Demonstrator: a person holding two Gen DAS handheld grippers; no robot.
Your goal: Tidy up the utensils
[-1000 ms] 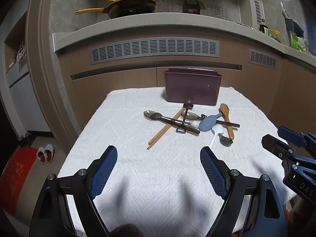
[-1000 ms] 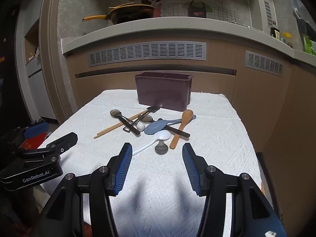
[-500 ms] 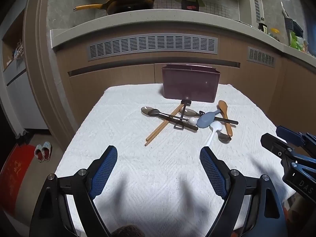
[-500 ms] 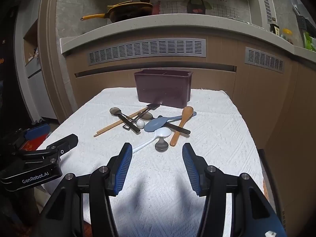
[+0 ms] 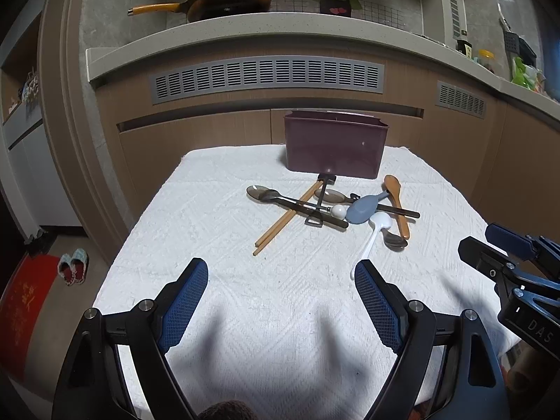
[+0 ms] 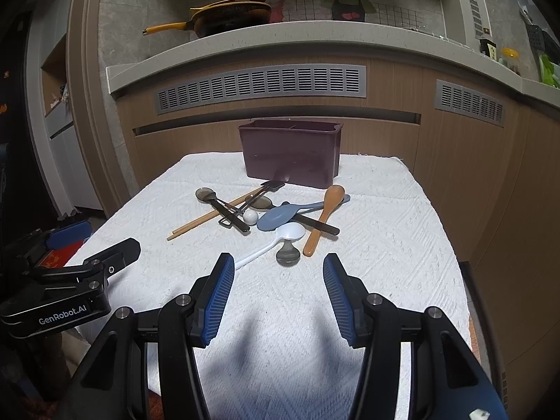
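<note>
A pile of utensils lies mid-table: wooden chopsticks [image 5: 285,217], a wooden spoon [image 5: 396,200], a blue-grey spoon [image 5: 364,207], a white spoon [image 5: 374,236] and metal spoons [image 5: 260,193]. Behind them stands a maroon utensil box [image 5: 334,148]. My left gripper [image 5: 281,285] is open and empty over the near cloth. My right gripper [image 6: 278,273] is open and empty, close before the white spoon [image 6: 280,239] and a metal spoon bowl [image 6: 287,254]. The box [image 6: 292,152], wooden spoon [image 6: 323,215] and chopsticks [image 6: 206,217] show there too.
A white textured cloth [image 5: 217,210] covers the table. Wooden cabinets with a grey vent [image 5: 267,78] stand behind, with a yellow-handled pan [image 5: 224,0] on the counter. Slippers [image 5: 72,266] and a red mat lie on the floor at left.
Both grippers have tilted and edged forward slightly; the utensils sit a little lower and closer in both views. Nothing on the table has moved.
</note>
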